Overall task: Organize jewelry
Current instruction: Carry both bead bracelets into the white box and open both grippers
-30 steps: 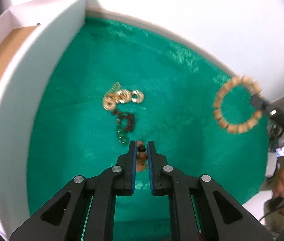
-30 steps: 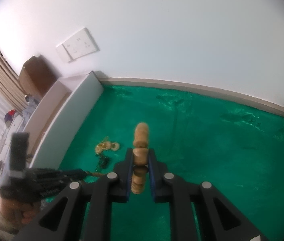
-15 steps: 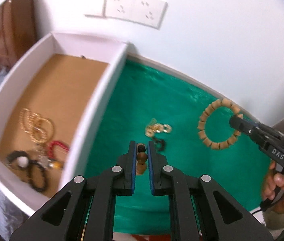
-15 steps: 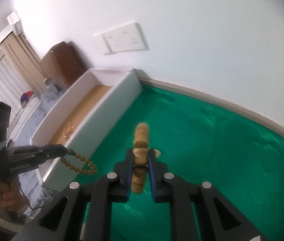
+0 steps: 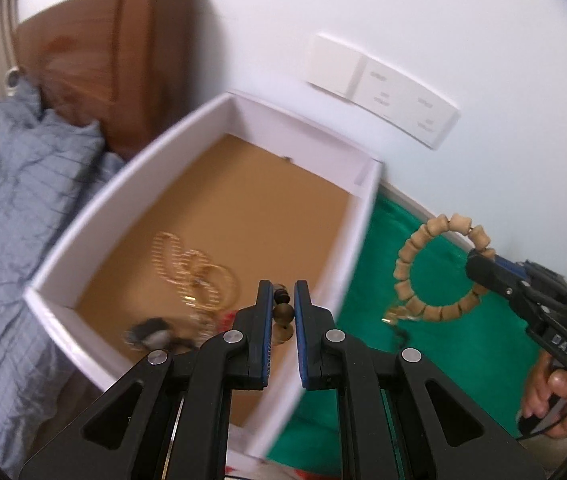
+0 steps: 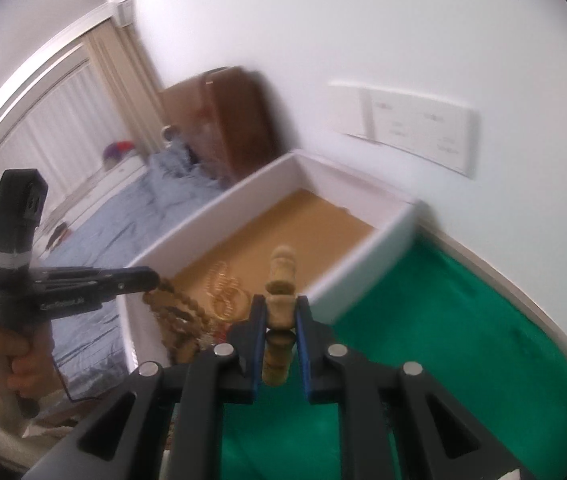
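Bracelet of tan wooden beads (image 6: 279, 316): clamped in my right tongs (image 6: 279, 322), hanging near the white box (image 5: 363, 216), box to its left. Dark bead strand (image 5: 282, 312): clamped in my left tongs (image 5: 283, 308), directly over box interior.

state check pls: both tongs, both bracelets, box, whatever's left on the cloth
left tongs: shut on dark bead string
dark bead string: hanging over white box
right tongs: shut on tan bead bracelet
tan bead bracelet: held in the air, over green cloth
white box: open, gold chains inside
gold piece: on cloth
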Demonstrator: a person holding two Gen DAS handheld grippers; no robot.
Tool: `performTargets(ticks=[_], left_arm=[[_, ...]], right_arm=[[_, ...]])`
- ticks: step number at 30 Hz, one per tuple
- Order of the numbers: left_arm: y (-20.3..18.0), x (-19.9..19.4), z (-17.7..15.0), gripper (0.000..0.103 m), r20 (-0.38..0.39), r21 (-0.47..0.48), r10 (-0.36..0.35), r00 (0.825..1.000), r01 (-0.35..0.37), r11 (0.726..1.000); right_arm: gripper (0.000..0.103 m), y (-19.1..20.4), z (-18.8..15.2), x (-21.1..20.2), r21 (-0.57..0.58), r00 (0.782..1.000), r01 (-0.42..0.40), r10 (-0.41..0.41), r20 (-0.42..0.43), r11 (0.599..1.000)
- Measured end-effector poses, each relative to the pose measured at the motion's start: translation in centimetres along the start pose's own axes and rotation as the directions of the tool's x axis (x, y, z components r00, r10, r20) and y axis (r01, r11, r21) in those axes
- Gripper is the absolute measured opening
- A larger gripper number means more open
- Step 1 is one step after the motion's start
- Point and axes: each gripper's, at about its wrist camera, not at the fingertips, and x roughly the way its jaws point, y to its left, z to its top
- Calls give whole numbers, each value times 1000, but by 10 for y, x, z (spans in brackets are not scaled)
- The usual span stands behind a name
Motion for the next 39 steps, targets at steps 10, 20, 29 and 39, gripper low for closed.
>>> performTargets(ticks=[10, 20, 29, 39], left_arm=[[37, 1, 0, 8, 28, -20, 120, 992, -120, 993], [48, 4, -2, 8, 31, -20, 172, 985, -172, 985], [71, 15, 5, 8, -7, -72, 143, 990, -143, 987], [76, 45, 7, 8, -52, -82, 117, 992, -121, 989]], right_arm=[[14, 60, 25, 43, -121, 997, -64, 58, -54, 991], [14, 72, 32, 63, -154, 993, -76, 62, -96, 985], [14, 60, 35, 85, -172, 994, -18, -1, -106, 985], [14, 63, 30, 133, -160, 977, -73, 39, -209, 984]])
